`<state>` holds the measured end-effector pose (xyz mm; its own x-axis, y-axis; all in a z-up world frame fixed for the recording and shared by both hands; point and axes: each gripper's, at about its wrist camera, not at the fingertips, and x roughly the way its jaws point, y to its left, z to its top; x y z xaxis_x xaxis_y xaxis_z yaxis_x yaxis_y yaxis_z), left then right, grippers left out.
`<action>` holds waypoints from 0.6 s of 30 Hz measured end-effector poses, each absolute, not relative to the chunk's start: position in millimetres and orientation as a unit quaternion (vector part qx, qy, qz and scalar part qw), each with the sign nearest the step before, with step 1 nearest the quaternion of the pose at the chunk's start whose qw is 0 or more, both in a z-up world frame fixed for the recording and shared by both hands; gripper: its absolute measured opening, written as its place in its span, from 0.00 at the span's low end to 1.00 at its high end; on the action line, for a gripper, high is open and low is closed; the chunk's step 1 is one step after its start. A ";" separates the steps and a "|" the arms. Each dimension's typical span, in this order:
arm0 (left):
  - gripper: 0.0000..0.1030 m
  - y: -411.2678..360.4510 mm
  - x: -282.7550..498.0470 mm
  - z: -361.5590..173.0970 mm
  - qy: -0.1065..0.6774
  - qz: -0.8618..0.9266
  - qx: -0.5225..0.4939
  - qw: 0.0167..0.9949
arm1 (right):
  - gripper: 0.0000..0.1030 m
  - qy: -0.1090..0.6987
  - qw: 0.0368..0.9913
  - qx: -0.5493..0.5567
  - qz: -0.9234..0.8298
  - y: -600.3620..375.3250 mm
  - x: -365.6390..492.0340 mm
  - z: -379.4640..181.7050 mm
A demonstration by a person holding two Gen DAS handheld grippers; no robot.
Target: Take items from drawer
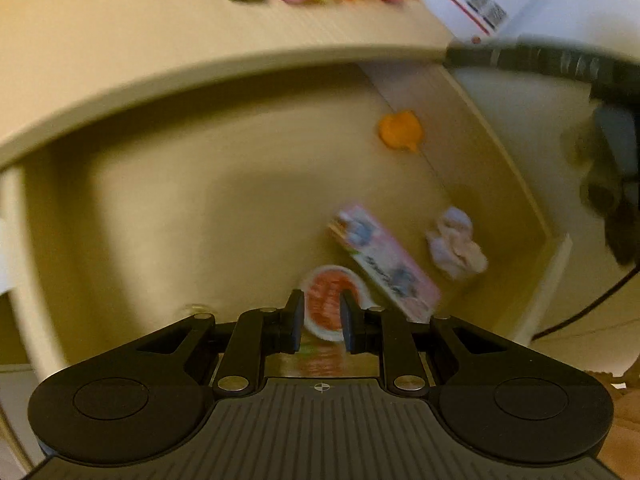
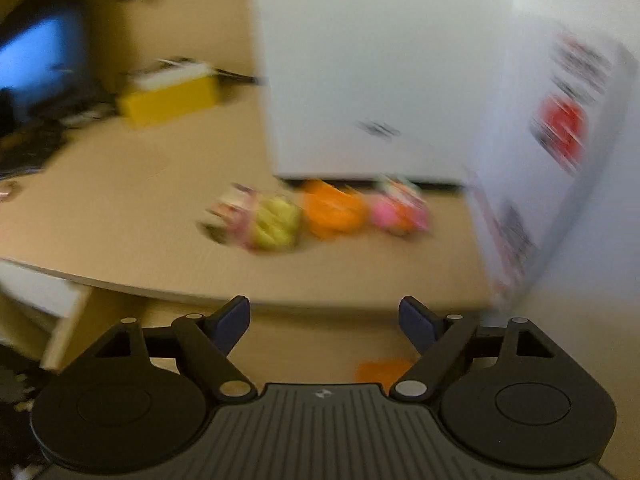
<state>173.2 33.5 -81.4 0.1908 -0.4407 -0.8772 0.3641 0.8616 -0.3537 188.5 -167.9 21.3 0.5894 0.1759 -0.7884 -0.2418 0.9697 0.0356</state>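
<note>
Four bright toys (image 2: 320, 212) are already laid on the counter (image 2: 120, 216) ahead of the right tongs (image 2: 325, 320), which gape empty. The left tongs (image 1: 322, 320) are narrowed on a round red-and-white piece (image 1: 324, 292) over the drawer (image 1: 180, 184) — an orange toy (image 1: 400, 130), a pink box (image 1: 384, 260) and a pale toy (image 1: 456, 244) (all blurred) are left beyond them.

drawer (image 1: 120, 200): open, tan | orange toy (image 1: 400, 130), pink box (image 1: 384, 264), pale cloth (image 1: 456, 244), red-white round item (image 1: 324, 300) inside

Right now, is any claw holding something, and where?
The left claw grips the red-and-white round packet at its near edge. The right claw is open and empty.
</note>
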 end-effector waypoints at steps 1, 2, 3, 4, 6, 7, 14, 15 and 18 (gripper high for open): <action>0.20 28.9 176.1 -83.4 0.581 -0.261 -0.025 0.771 | 0.80 0.475 0.869 -0.030 0.134 -170.6 188.4 11.5; 0.20 25.9 179.6 -83.9 0.578 -0.256 -0.016 0.775 | 0.80 0.516 0.841 -0.019 0.160 -171.9 186.3 -2.2; 0.20 25.2 182.6 -83.2 0.572 -0.247 -0.006 0.782 | 0.79 0.542 0.822 -0.016 0.175 -171.0 182.0 -14.3; 0.20 27.0 183.8 -81.5 0.566 -0.238 -0.002 0.789 | 0.78 0.553 0.813 -0.025 0.178 -168.6 177.1 -23.5; 0.20 33.1 186.8 -78.1 0.554 -0.228 0.000 0.801 | 0.77 0.559 0.810 -0.072 0.162 -160.3 170.1 -39.8; 0.20 36.3 187.3 -76.4 0.548 -0.224 0.000 0.806 | 0.77 0.554 0.815 -0.086 0.150 -157.9 170.8 -44.2; 0.20 67.8 184.8 -62.4 0.528 -0.206 -0.016 0.824 | 0.49 0.513 0.844 -0.120 0.102 -150.9 214.4 -68.7; 0.20 71.1 183.9 -60.7 0.527 -0.205 -0.016 0.825 | 0.48 0.517 0.840 -0.126 0.103 -147.6 219.8 -72.9; 0.20 83.8 178.9 -55.1 0.524 -0.204 -0.014 0.827 | 0.48 0.548 0.817 -0.089 0.155 -139.8 222.1 -71.6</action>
